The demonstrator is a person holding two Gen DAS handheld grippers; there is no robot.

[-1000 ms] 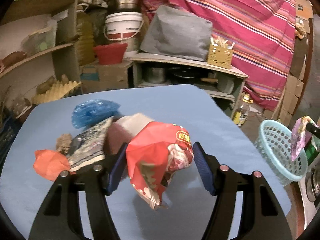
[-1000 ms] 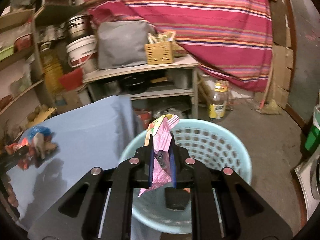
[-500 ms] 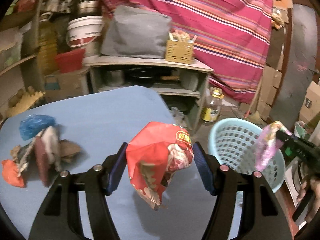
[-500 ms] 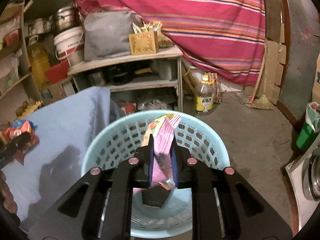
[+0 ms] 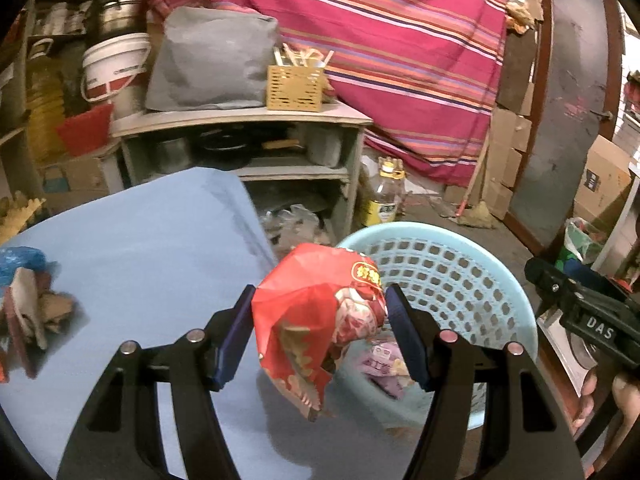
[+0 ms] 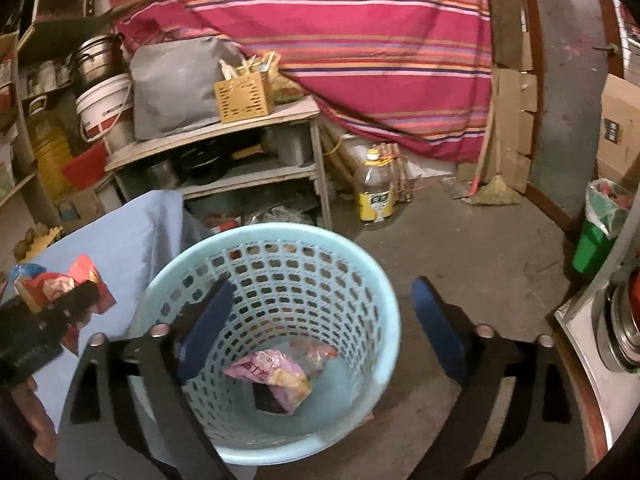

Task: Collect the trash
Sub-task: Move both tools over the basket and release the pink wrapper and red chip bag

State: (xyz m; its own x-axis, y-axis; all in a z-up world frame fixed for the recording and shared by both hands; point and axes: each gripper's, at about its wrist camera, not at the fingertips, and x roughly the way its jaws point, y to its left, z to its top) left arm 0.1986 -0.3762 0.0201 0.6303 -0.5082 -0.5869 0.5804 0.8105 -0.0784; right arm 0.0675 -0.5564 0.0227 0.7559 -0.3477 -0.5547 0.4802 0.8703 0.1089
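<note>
basket [image 6: 372,292] holds pink wrapper [image 6: 272,376]; right fingers [image 6: 438,332] spread above; left fingers [image 5: 236,332] pinch red bag [image 5: 316,320]

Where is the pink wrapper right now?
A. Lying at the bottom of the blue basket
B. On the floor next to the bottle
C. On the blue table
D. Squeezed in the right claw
A. The pink wrapper lies at the bottom of the blue basket, and the right claw above it is wide open with nothing between its fingers.
</note>
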